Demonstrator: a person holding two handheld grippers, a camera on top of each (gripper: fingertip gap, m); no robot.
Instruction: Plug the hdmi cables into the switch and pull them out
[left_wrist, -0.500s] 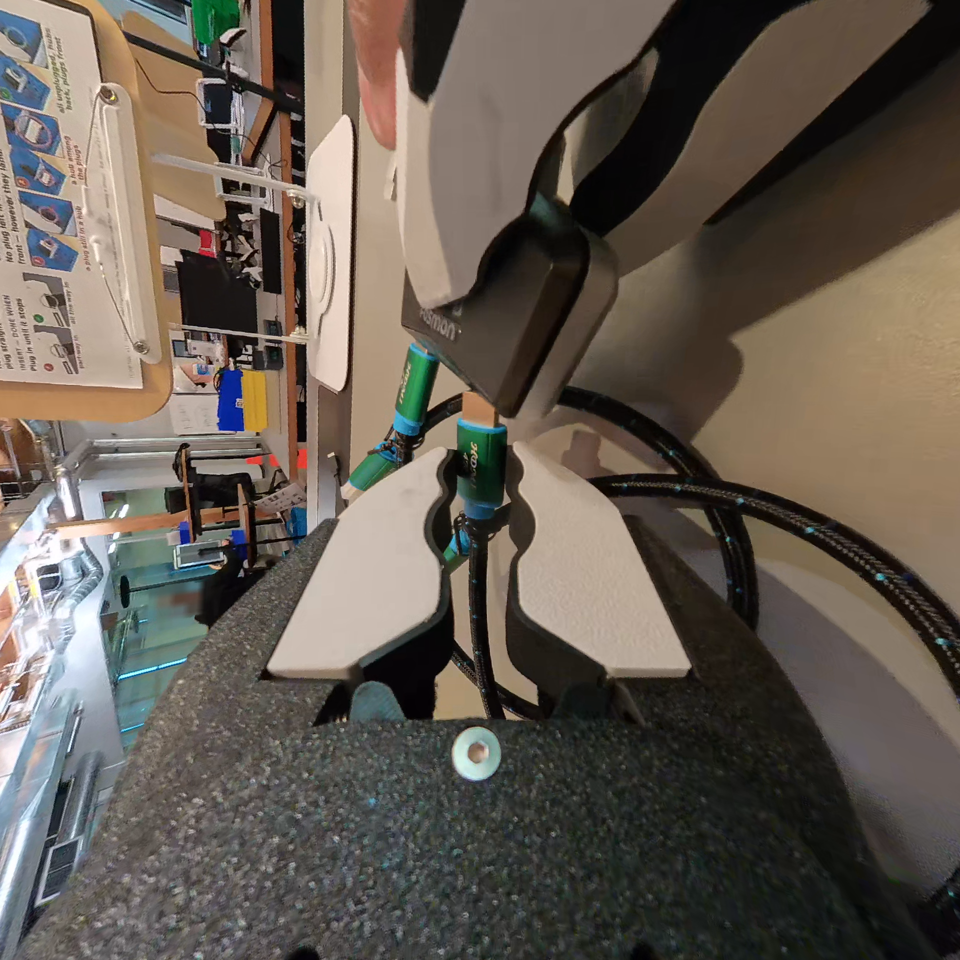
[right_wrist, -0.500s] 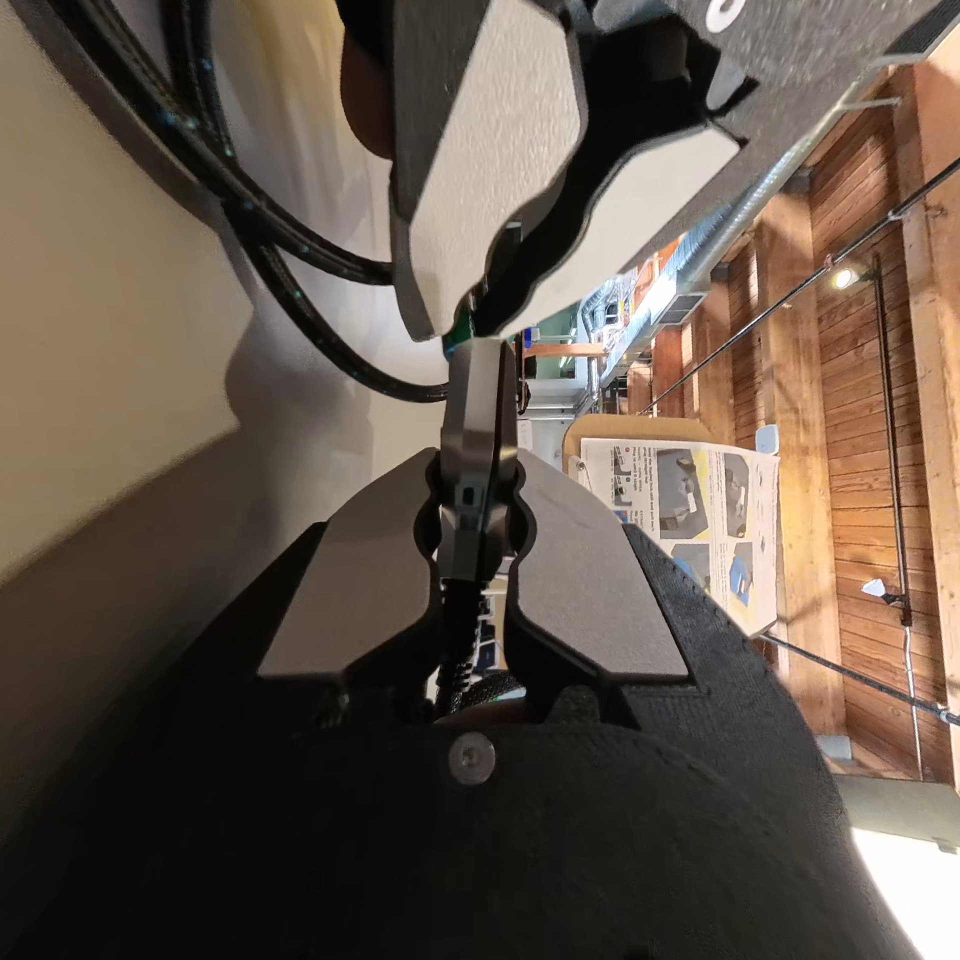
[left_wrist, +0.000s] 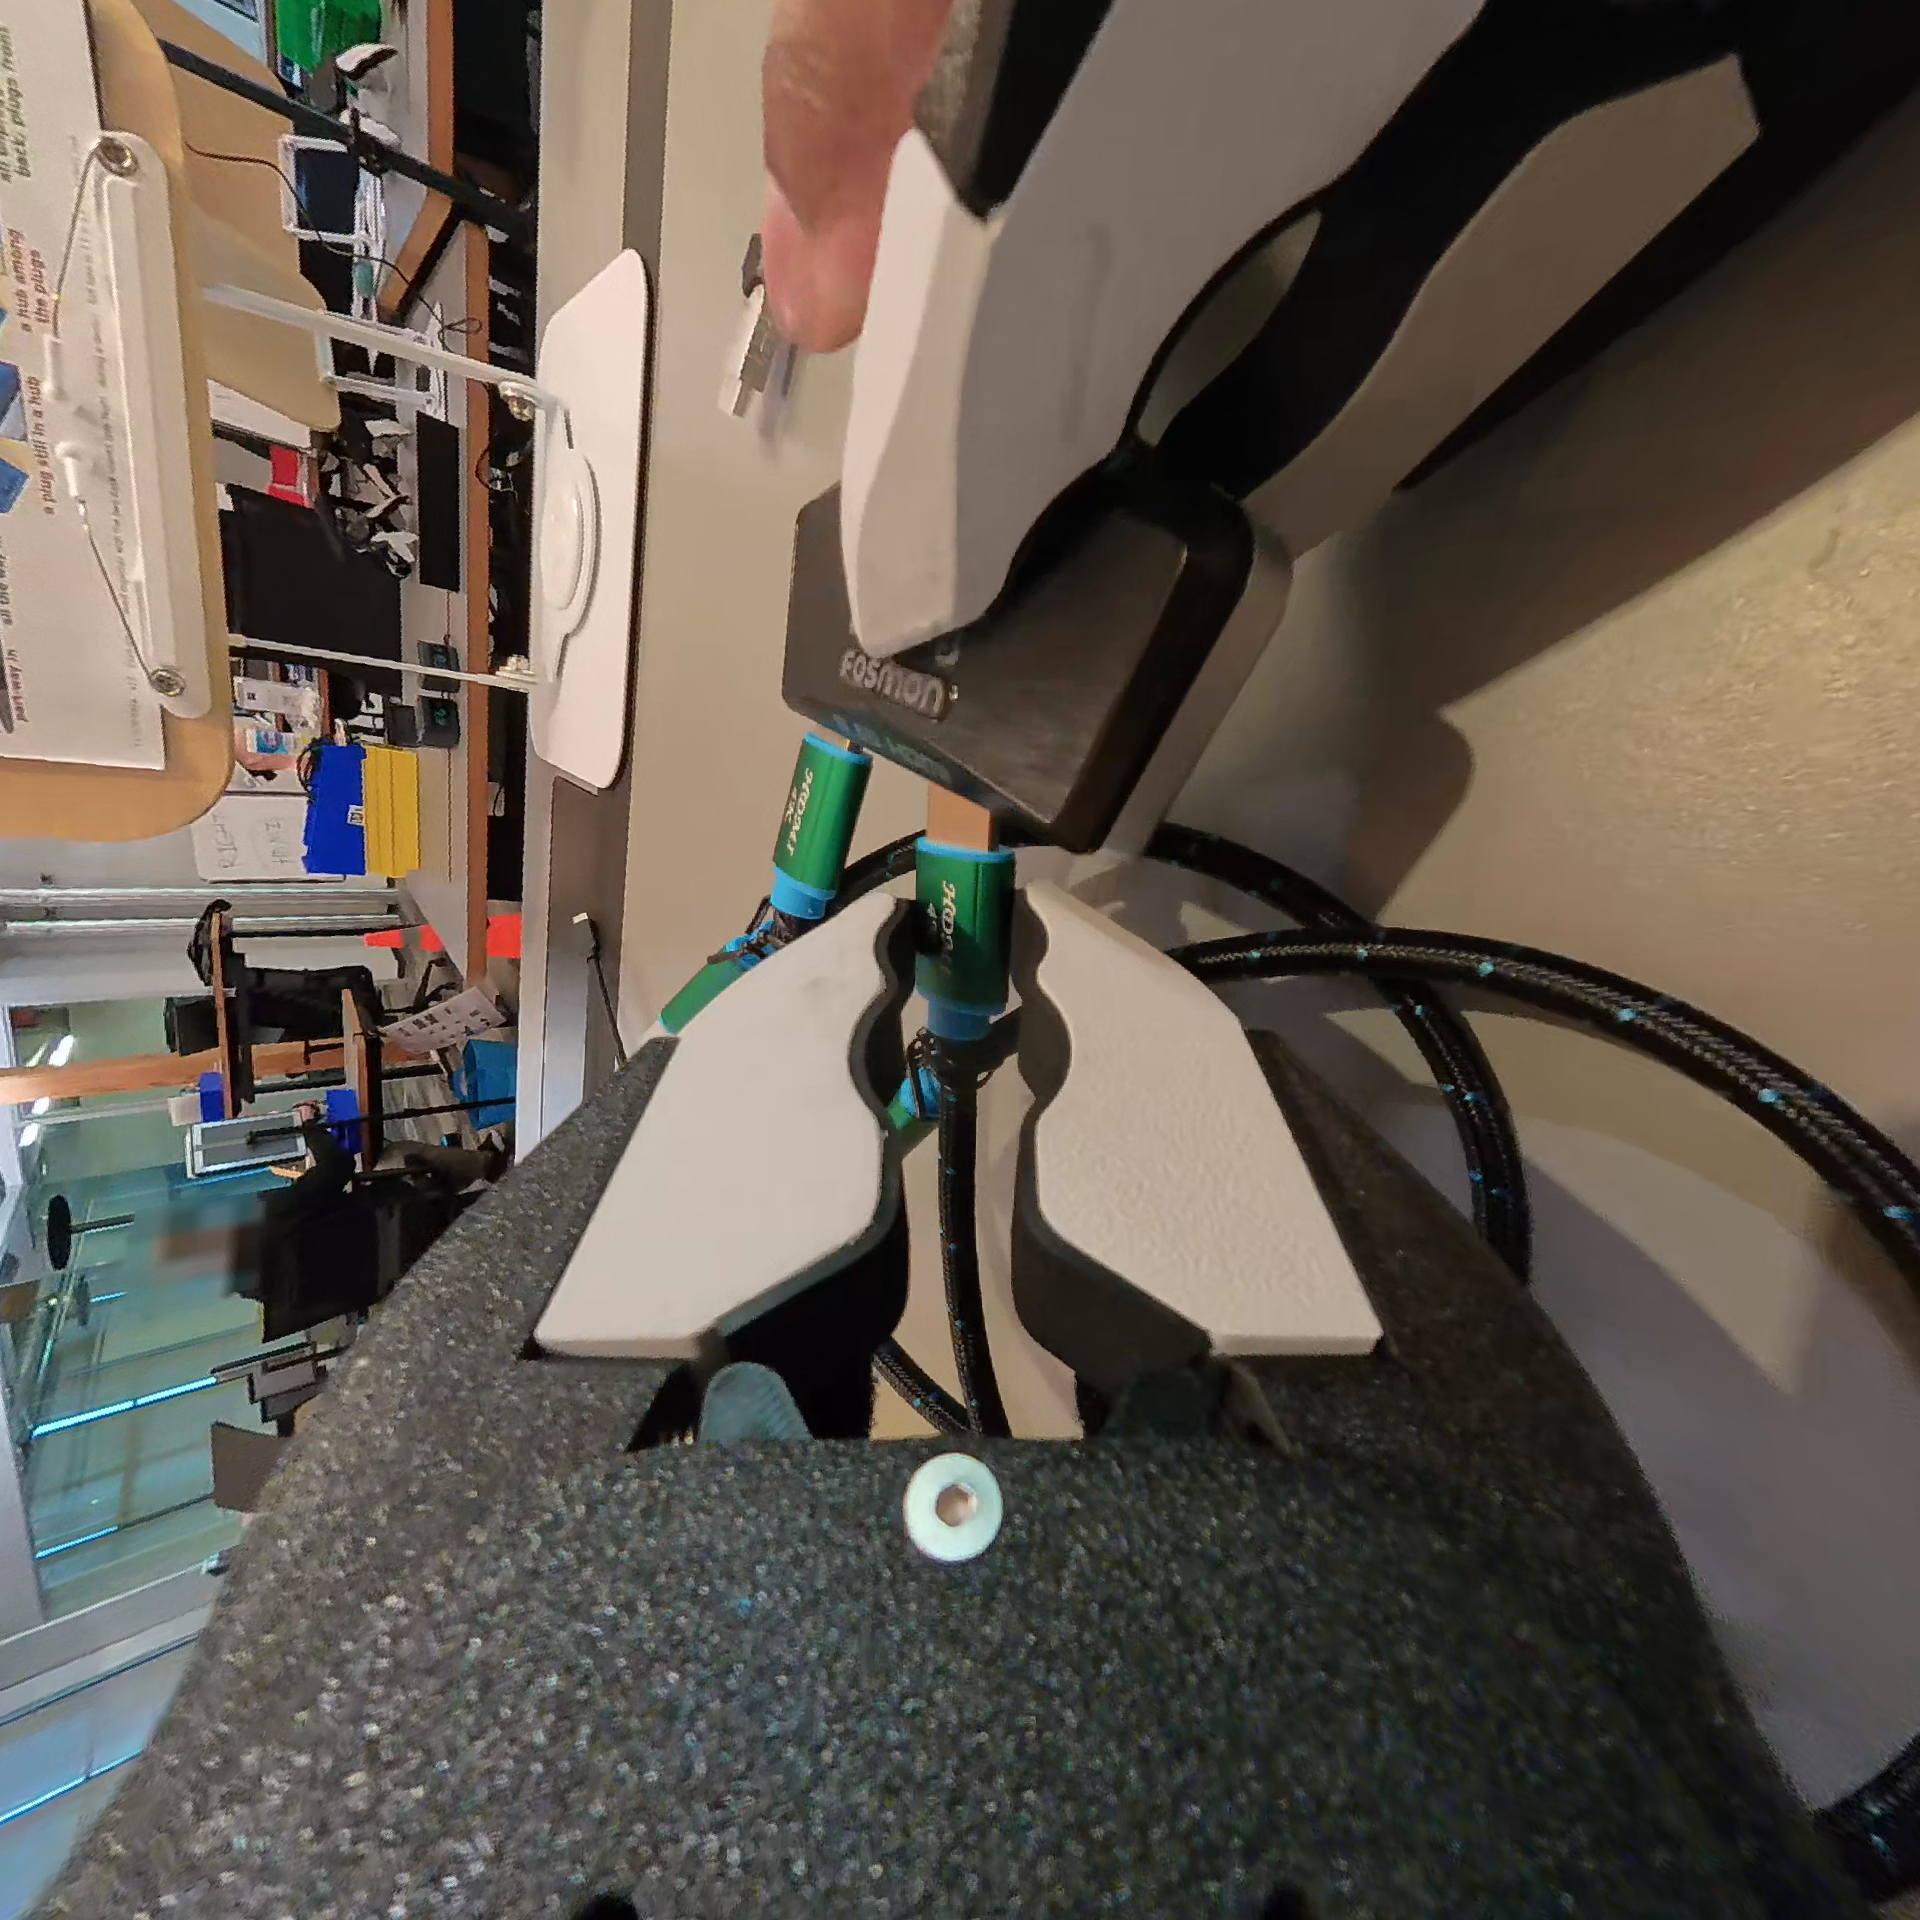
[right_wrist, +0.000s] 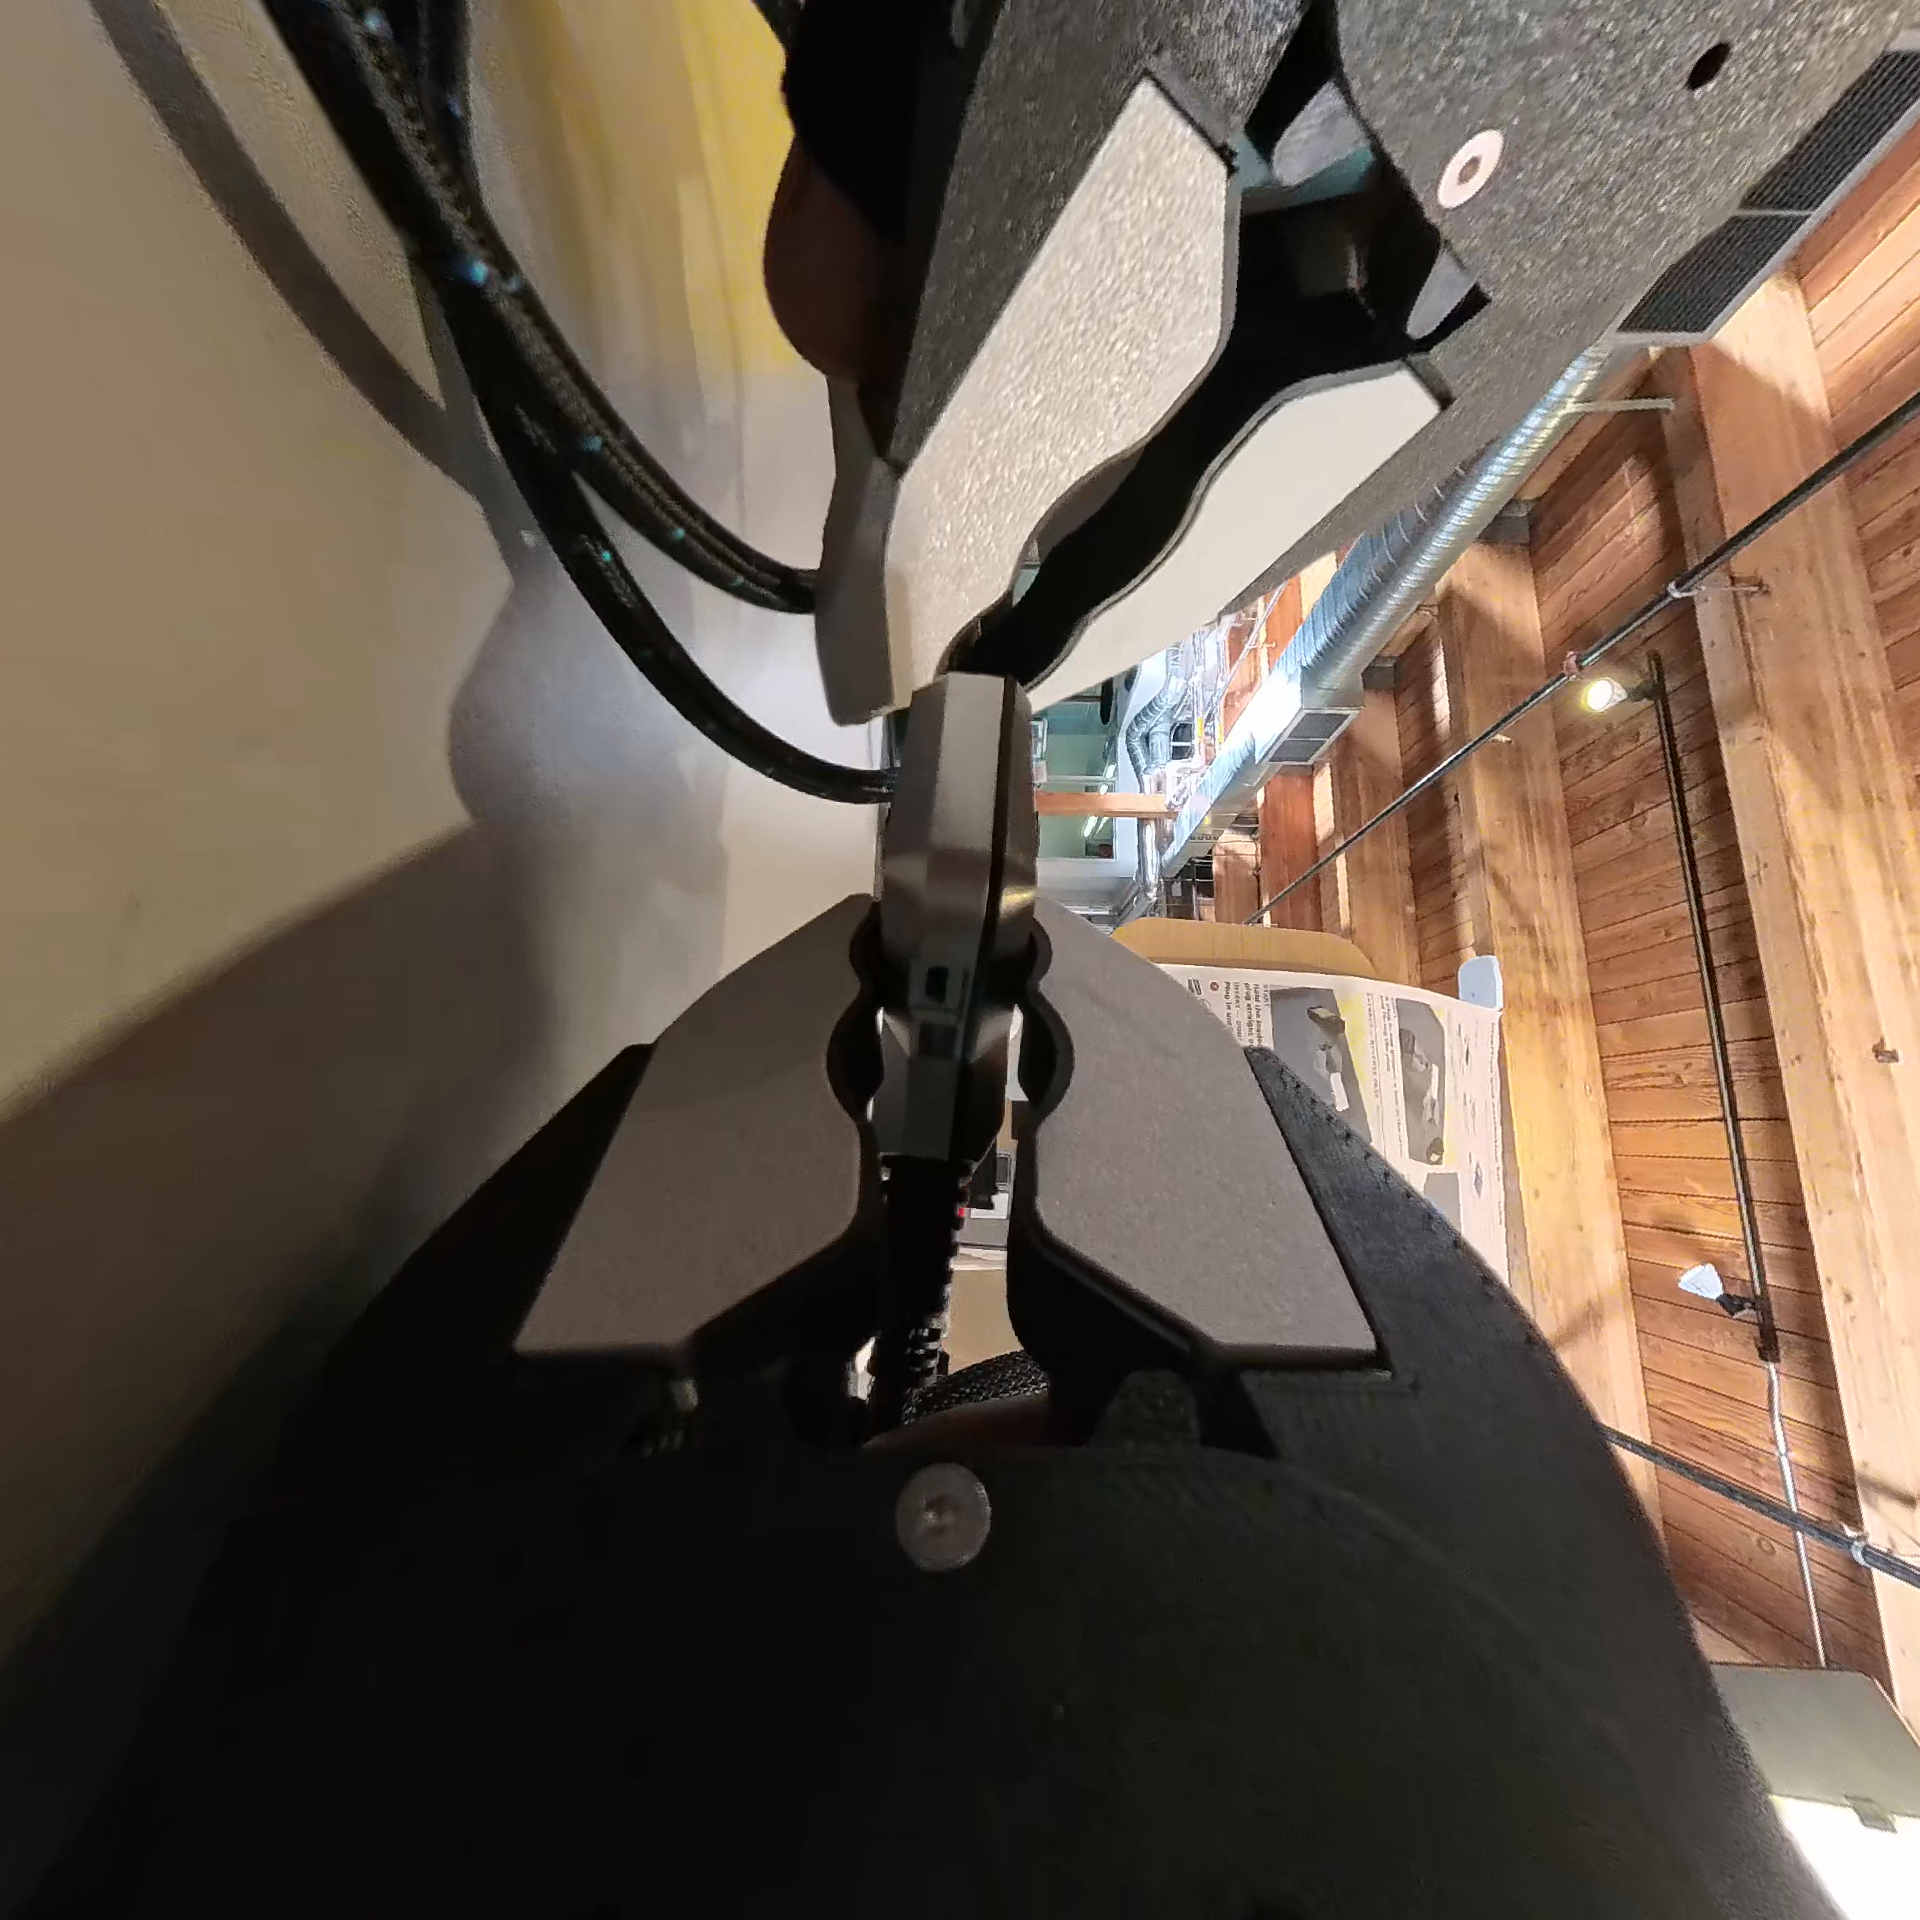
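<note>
Fingers (left_wrist: 748, 1091) of the left gripper (left_wrist: 956, 935), pale grey and wavy-edged, are clamping a glossy green metal cable plug with blue collars (left_wrist: 961, 935) in the left wrist view. Both pads are pressing on the plug's sides. Its bare gold-coloured metal tongue (left_wrist: 956, 816) is poking toward the underside of a flat black box-shaped adapter (left_wrist: 1039, 665), which the right gripper (left_wrist: 1049, 551) is pinching from above. The tongue is reaching the box edge; whether it is seated in a port is hidden. A second, matching green plug (left_wrist: 816, 821) is sitting plugged into the box just beside it. Thick black braided cables flecked with blue (left_wrist: 1558, 1049) are looping over a pale beige surface (left_wrist: 1662, 623). A person's fingertip (left_wrist: 821, 218) is showing at the top. To the far left, a tan board carrying a printed sheet (left_wrist: 114, 416) is standing upright.

In the right wrist view, the right gripper (right_wrist: 956, 977) is squeezing the thin dark grey edge of the same adapter (right_wrist: 956, 821), pads pressing on both faces. The left gripper (right_wrist: 997, 644) is meeting it from the far end. Braided cables (right_wrist: 644, 623) are curving off to the left. Wooden plank walls (right_wrist: 1714, 935) are filling the right side.

Judging from this, keeping the plug square to the box and both grips firm seems wise, since a tilted tongue could jam at the port.
</note>
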